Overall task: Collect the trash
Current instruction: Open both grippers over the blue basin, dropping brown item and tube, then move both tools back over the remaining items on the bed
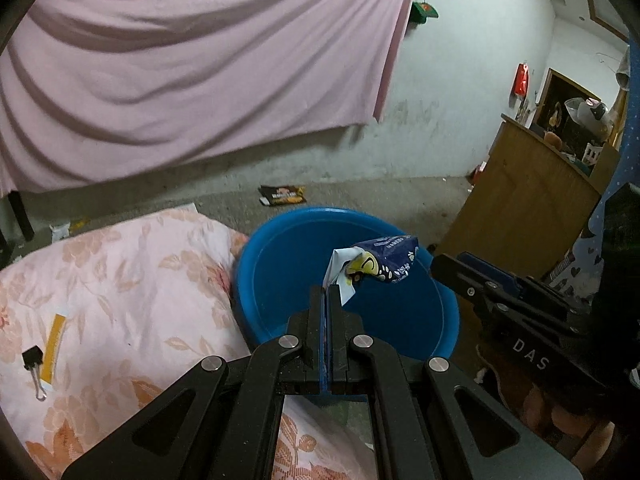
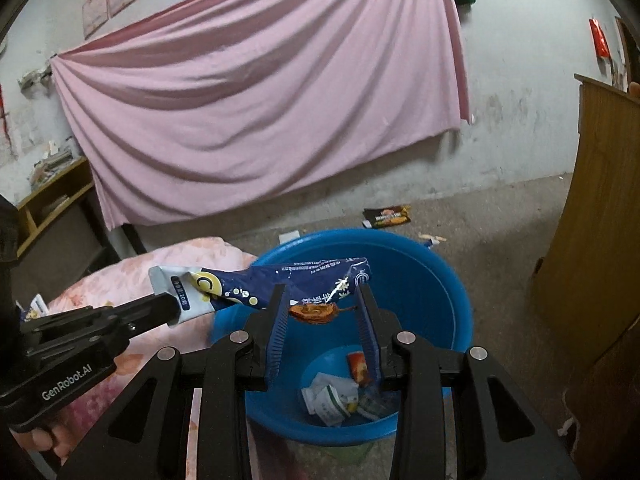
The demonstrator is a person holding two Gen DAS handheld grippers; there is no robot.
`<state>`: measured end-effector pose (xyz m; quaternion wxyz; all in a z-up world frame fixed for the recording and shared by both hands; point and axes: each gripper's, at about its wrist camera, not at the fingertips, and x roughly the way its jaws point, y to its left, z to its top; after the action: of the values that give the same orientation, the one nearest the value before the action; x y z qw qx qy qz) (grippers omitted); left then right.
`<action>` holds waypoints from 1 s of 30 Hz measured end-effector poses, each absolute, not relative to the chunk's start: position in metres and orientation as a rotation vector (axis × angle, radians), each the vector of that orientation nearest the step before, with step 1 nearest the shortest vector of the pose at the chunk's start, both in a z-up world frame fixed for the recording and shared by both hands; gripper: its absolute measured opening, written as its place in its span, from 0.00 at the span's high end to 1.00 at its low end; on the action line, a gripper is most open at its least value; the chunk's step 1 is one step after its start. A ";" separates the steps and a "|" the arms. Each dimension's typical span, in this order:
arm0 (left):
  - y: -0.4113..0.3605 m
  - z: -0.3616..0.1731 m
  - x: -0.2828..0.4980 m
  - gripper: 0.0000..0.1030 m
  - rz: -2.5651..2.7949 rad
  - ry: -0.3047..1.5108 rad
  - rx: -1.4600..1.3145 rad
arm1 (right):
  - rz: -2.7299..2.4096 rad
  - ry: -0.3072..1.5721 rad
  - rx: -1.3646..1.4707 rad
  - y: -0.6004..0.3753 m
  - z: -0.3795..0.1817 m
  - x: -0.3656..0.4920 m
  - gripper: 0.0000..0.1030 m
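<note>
Left of the left gripper (image 1: 325, 294) lies a flowered quilt (image 1: 120, 280) with a binder clip (image 1: 33, 362) on it. That gripper's jaws are clamped on a blue snack wrapper (image 1: 384, 264), held above the blue basin (image 1: 280, 264) straight ahead. The right gripper (image 2: 324, 300) pinches an orange scrap (image 2: 316, 313) between partly spread jaws, over the same basin, where paper litter (image 2: 332, 398) lies below its fingers. Beyond the basin, a dark packet (image 2: 386, 216) lies on the floor; a wooden cabinet (image 2: 600, 220) stands to the right.
</note>
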<state>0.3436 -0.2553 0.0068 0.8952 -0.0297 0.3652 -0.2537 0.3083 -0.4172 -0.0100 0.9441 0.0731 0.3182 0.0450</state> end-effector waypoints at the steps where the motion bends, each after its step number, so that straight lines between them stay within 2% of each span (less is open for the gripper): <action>1: -0.256 0.006 0.344 1.00 -0.529 0.768 -0.066 | 0.091 0.657 0.151 -0.418 -0.011 0.309 0.69; 6: -0.257 0.000 0.348 1.00 -0.522 0.806 -0.058 | 0.086 0.689 0.156 -0.421 -0.016 0.314 0.67; 8: -0.256 -0.002 0.348 0.98 -0.521 0.817 -0.058 | 0.084 0.692 0.157 -0.421 -0.017 0.313 0.62; 10: -0.255 -0.001 0.348 0.91 -0.516 0.823 -0.061 | 0.082 0.695 0.160 -0.420 -0.017 0.312 0.59; 12: -0.252 -0.001 0.348 0.77 -0.515 0.822 -0.075 | 0.083 0.696 0.163 -0.421 -0.018 0.313 0.56; 16: -0.245 0.002 0.348 0.72 -0.499 0.817 -0.099 | 0.080 0.702 0.162 -0.422 -0.019 0.314 0.52; 18: -0.243 0.003 0.349 0.62 -0.483 0.814 -0.103 | 0.075 0.700 0.164 -0.421 -0.018 0.314 0.43; 20: -0.237 0.005 0.348 0.56 -0.470 0.807 -0.117 | 0.073 0.689 0.168 -0.421 -0.017 0.314 0.31; 26: -0.223 0.012 0.345 0.42 -0.421 0.780 -0.128 | 0.057 0.660 0.178 -0.422 -0.013 0.312 0.19; 28: -0.216 0.016 0.343 0.29 -0.397 0.763 -0.128 | 0.051 0.643 0.179 -0.421 -0.011 0.312 0.14; 29: -0.211 0.018 0.341 0.18 -0.380 0.746 -0.132 | 0.050 0.635 0.180 -0.421 -0.010 0.311 0.10; 30: -0.206 0.020 0.339 0.14 -0.366 0.728 -0.140 | 0.049 0.624 0.184 -0.420 -0.008 0.311 0.07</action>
<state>0.3385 -0.2063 0.0196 0.9158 -0.0678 0.3537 -0.1777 0.3106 -0.4205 -0.0082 0.9472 0.0905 0.3065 0.0241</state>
